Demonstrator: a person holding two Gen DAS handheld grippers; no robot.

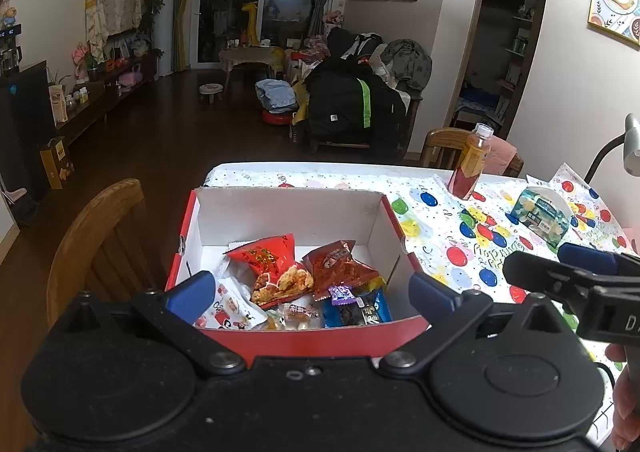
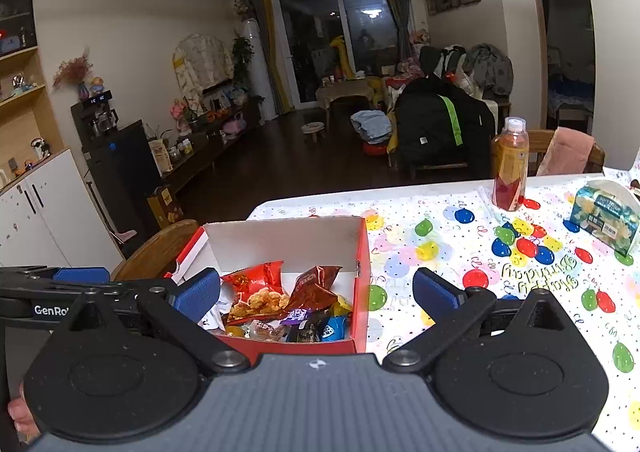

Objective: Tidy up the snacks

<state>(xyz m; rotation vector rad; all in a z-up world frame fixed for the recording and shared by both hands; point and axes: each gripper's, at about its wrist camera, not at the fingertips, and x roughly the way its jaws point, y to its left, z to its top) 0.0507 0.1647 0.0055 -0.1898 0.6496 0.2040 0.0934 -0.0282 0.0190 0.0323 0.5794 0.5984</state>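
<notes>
"GenRo" reads in white on the left gripper's body where it enters the right wrist view at 9 o'clock; the rest of the word is cut off. The letter "D" shows on the right gripper's side in the left wrist view. On the balloon-print tablecloth (image 2: 440,236), "Happy Birthday" runs upside down in green script. Print on the snack packets is too small to read.

The red box (image 1: 304,342) sits at the table's left end, open-topped, white inside. In it lie a red snack bag (image 1: 272,264), a brown packet (image 1: 340,264) at its 3 o'clock, a blue packet (image 1: 360,310) and a white-and-red packet (image 1: 232,308) near the front wall.

The left gripper (image 1: 316,290) hovers over the box's near edge, fingers spread wide and empty. The right gripper (image 2: 316,290) hangs over the box's right front corner, jaws likewise parted, holding nothing.

A bottle (image 2: 510,164) stands upright at 1 o'clock of the box, a teal tissue pack (image 2: 604,218) further toward 3 o'clock.
</notes>
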